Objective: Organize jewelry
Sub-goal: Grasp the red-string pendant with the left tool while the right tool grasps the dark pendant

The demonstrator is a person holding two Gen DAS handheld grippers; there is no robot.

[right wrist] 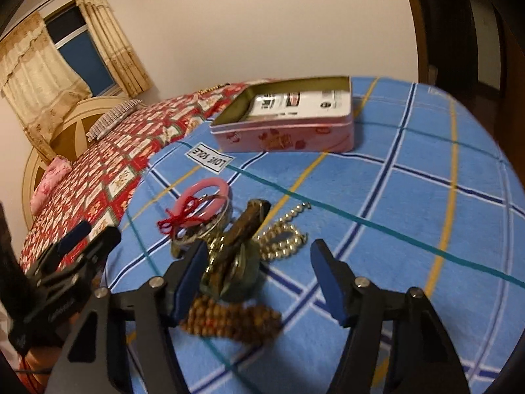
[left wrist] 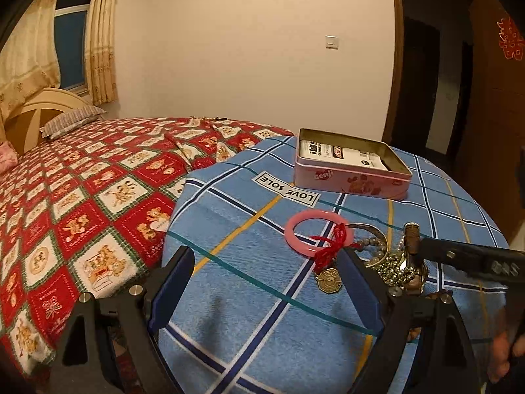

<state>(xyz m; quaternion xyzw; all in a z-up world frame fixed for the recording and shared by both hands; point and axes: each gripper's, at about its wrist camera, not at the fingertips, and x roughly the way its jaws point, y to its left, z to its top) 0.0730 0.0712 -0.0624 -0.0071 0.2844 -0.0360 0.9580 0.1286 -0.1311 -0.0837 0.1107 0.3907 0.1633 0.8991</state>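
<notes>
Bedroom walls are pale, and a blue checked cloth (left wrist: 249, 298) covers a round table beside a bed with a red patterned blanket (left wrist: 82, 197).

Left gripper (left wrist: 267, 290) is black with blue pads. Its jaws stand wide apart with only cloth between them, and it holds nothing. Its right finger (left wrist: 361, 292) sits just beside a small brass eight-sided charm (left wrist: 328, 280) tied with red string (left wrist: 331, 243).

Right gripper (right wrist: 259, 282) is black with blue pads too. Its jaws are partly open and nothing is pinched. Its left finger (right wrist: 188, 279) is just beside a gold wristwatch with a brown strap (right wrist: 236, 252). A string of brown wooden beads (right wrist: 236, 320) lies low between the fingers, and it looks blurry.

All the jewelry sits in one small heap near the front edge of the table. A pink round bangle (left wrist: 318, 231) lies at the far left of the heap, with the red string on it. A thin metal bangle (right wrist: 210, 223) leans next to it. A gold bead chain (right wrist: 285, 239) lies to the right of the watch.

Farther back, near the far edge, an open pink metal tin (left wrist: 352, 172) stands with a white printed packet (left wrist: 344, 154) inside. A white label reading LOVE SOLE (left wrist: 288, 187) is on the cloth in front of the tin.

A cream curtain (left wrist: 29, 65) hangs by a dark window.
</notes>
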